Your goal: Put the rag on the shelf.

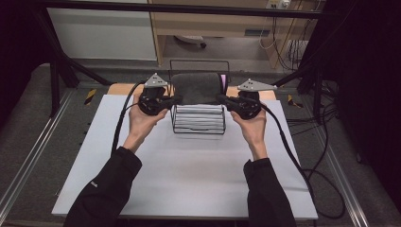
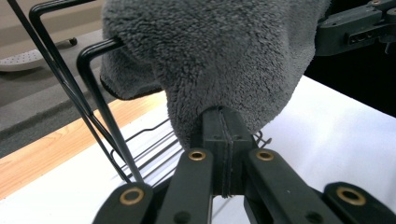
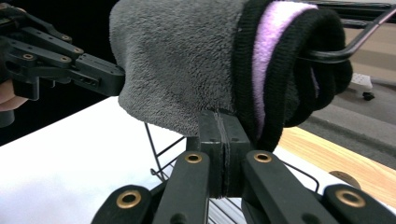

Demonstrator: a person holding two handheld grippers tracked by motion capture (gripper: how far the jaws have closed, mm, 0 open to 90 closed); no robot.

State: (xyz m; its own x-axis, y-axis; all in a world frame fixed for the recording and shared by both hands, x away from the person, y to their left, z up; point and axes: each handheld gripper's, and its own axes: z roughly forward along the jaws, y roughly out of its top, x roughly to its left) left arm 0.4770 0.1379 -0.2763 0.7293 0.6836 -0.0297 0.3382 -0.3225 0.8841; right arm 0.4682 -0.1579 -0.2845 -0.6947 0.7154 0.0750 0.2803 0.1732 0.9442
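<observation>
— Both grippers are clamped onto the grey fleece towel point(image 1: 196, 87) right now: the left gripper point(image 2: 219, 116) is shut on its lower edge at one end, the right gripper point(image 3: 219, 119) is shut on the lower edge at the other, just beside the black-and-lilac hem point(image 3: 271, 60).

— And where is the towel placed at this point?

— It is draped over the top bar of the black wire rack point(image 1: 198, 118), which stands at the far middle of the white table point(image 1: 189, 179). The cloth is hung across the bar between the two hands, the left hand point(image 1: 142, 120) on one side, the right hand point(image 1: 253, 127) on the other.

— How can it be expected to handle?

— Soft and light, by the look of it. Thick pile, no stiffness at all; it will sag and fold wherever it is left unsupported. Nothing fragile about it, and the fleece should be gripped well by the pads rather than slipped.

— So where should it be held?

— At the edges, one end each, as is being done. A pinch near the hem is likely the firmer one, since the cloth is doubled there. One risk can be judged: the hem is looped close around a rack wire point(image 3: 355, 44), so a snag could be caused if the towel is drawn sideways rather than lifted clear.
</observation>
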